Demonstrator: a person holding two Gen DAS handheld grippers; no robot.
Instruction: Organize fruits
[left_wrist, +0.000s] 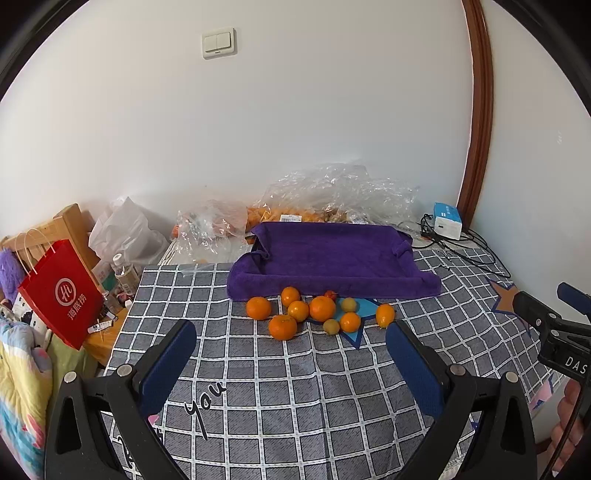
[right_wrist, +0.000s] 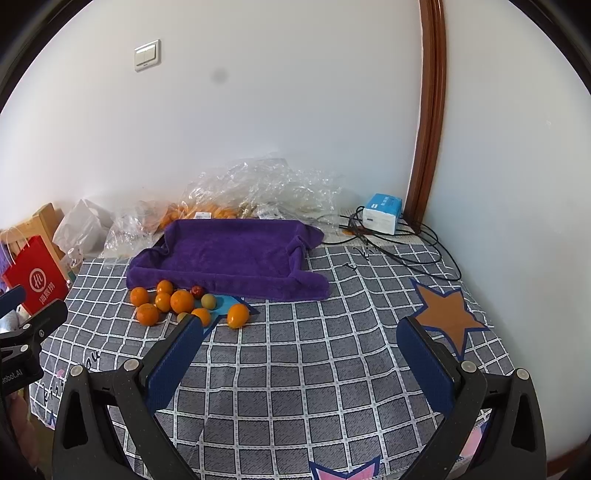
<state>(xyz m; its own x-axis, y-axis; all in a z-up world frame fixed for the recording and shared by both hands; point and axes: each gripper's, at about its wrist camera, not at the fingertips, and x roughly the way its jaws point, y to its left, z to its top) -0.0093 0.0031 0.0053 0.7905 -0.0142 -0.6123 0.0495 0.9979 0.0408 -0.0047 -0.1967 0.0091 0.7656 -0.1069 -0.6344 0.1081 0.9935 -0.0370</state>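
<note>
Both grippers hover above the near part of the bed, over the checked sheet (left_wrist: 295, 387). The left gripper (left_wrist: 291, 350) has its fingers spread wide and holds nothing. The right gripper (right_wrist: 301, 347) is likewise spread wide and empty.

The fruits (left_wrist: 317, 312) lie in a loose cluster on the sheet, just in front of the near wall of the purple tray (left_wrist: 332, 258). The tray is a shallow towel-lined container set toward the far edge of the bed, and its interior shows no fruit. The cluster consists mainly of oranges, with two small greenish fruits (left_wrist: 349, 305) and one small red fruit (left_wrist: 331, 294) touching the tray's near wall. One orange (left_wrist: 385, 315) sits at the right end of the cluster, slightly apart from the rest.

Judged step: start of the task. No fruit is gripped and none is placed, so the approach to the first pick is in hand.

Next move, as judged: advance one gripper to an outlying fruit, such as the right-end orange, with the fingers straddling it. Close gently, since round fruit may roll and disturb neighbours. Lift clear of the tray wall before placing inside.

Clear bags (left_wrist: 332, 195) behind the tray and cables (right_wrist: 399, 240) at the far right corner stay outside the work path.
</note>
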